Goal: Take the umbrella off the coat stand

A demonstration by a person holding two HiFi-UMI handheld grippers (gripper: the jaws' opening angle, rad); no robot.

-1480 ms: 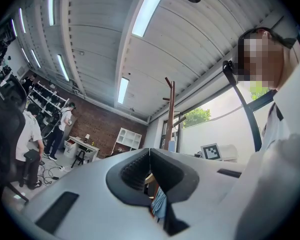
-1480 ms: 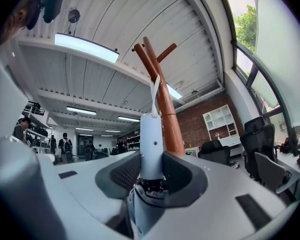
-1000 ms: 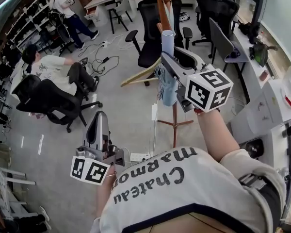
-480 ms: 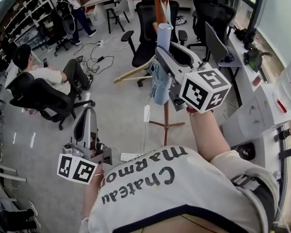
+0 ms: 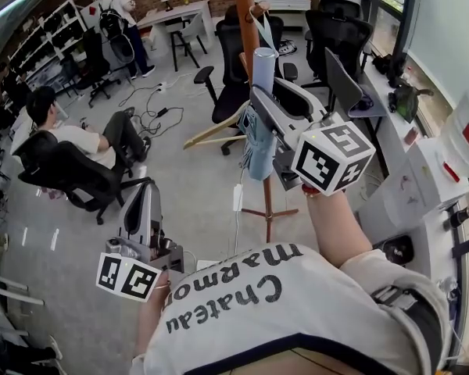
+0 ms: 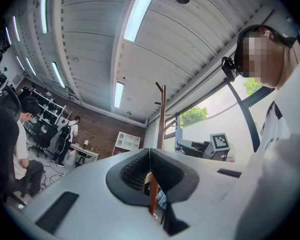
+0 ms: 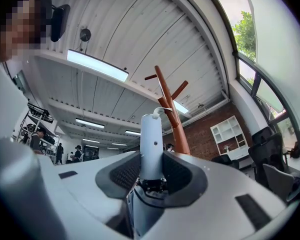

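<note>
Just beyond the right gripper (image 5: 259, 98), a tall orange-brown wooden coat stand (image 5: 247, 30) with angled pegs rises from the grey office floor (image 5: 195, 178), its pole close behind the jaws. Black swivel office chairs (image 5: 234, 49) stand further off, past the stand. A pale blue folded umbrella (image 5: 258, 135) with a smooth cylindrical handle sits in that gripper: the right gripper view shows both ribbed pads pressed against the lower part of the upright handle, which juts above the jaws, while the bunched canopy hangs below them. The umbrella is just in front of the stand's pole, beside it and not against it. Low and well to the left of the right gripper, the left gripper (image 5: 144, 198) is far from the umbrella, its jaws closed tip to tip with nothing between them. A thin white wrist loop (image 7: 157, 112) curls from the handle's top toward the stand; whether it is hooked on a peg cannot be made out.
</note>
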